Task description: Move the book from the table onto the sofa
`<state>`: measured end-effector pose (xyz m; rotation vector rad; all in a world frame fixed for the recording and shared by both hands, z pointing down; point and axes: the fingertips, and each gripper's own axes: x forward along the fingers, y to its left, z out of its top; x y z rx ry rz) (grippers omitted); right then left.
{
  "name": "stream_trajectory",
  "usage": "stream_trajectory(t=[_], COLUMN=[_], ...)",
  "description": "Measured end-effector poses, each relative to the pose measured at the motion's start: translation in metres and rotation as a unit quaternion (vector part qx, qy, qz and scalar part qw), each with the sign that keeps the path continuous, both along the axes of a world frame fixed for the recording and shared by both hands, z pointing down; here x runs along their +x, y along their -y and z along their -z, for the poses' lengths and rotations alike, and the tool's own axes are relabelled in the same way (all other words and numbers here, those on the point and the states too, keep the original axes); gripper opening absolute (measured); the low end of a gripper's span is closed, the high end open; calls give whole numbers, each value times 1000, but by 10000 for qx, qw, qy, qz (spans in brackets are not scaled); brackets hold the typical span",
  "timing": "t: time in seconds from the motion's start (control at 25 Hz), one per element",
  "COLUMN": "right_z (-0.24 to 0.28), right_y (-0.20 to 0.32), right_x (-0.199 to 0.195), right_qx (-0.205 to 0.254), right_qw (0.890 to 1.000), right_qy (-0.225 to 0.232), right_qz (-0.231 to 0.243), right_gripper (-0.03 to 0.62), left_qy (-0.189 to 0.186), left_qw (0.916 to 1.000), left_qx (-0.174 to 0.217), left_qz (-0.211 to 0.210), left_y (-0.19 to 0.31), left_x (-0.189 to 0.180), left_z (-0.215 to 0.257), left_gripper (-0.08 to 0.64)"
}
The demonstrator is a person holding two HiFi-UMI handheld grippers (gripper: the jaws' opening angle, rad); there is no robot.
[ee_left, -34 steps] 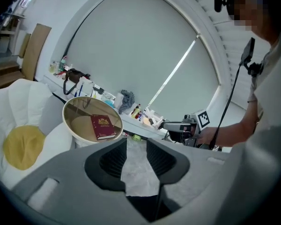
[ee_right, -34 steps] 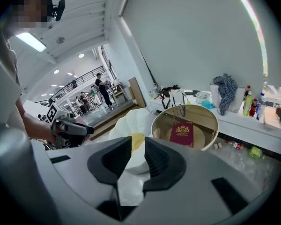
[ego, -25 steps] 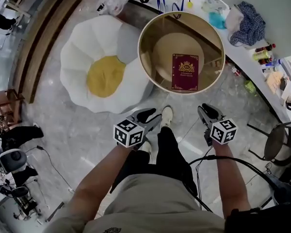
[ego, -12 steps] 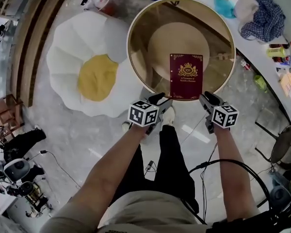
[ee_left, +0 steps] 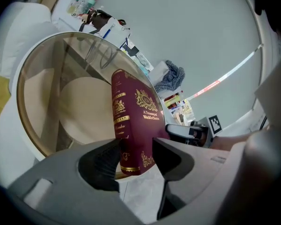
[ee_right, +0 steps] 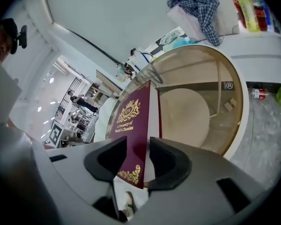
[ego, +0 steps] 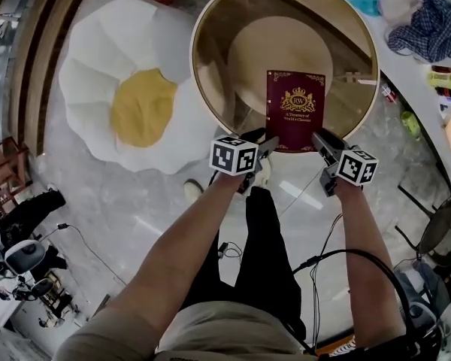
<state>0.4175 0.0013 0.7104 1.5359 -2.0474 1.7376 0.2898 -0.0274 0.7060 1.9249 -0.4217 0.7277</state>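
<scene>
Now the book lies at the table's six o'clock edge. The left gripper and right gripper are opening, jaws straddling its near corners without pressing; advance deeper, then close evenly.

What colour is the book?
Dark red with gold print; the book shows best in the head view.
</scene>
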Motion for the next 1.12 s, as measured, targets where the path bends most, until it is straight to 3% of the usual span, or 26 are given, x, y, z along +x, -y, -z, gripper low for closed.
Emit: stream_trajectory(t=[0.16, 0.36, 0.52, 0.84, 1.12], right_z=[-2, 6, 23, 52, 65], right_y=[0, 1, 13, 29, 59], right_x=[2, -11, -56, -109, -223], right_qx=[-63, -24, 146, 474, 619], right_qw=[9998, 9995, 9994, 9970, 9914], right_qy=[-105, -236, -303, -294, -207], right_qz=[-174, -199, -60, 539, 1132], right_gripper=[113, 101, 98, 95, 95], left_qy=[-28, -40, -34, -24, 53], left_qw=[9993, 9993, 9992, 9953, 9876], left_qx=[-176, -25, 110, 374, 572], left_qz=[343, 382, 379, 894, 1459], left_y=[3, 6, 10, 13, 32], left_x=[0, -14, -59, -113, -227], left_z=[-5, 3, 16, 49, 69], left_gripper=[187, 163, 163, 163, 163])
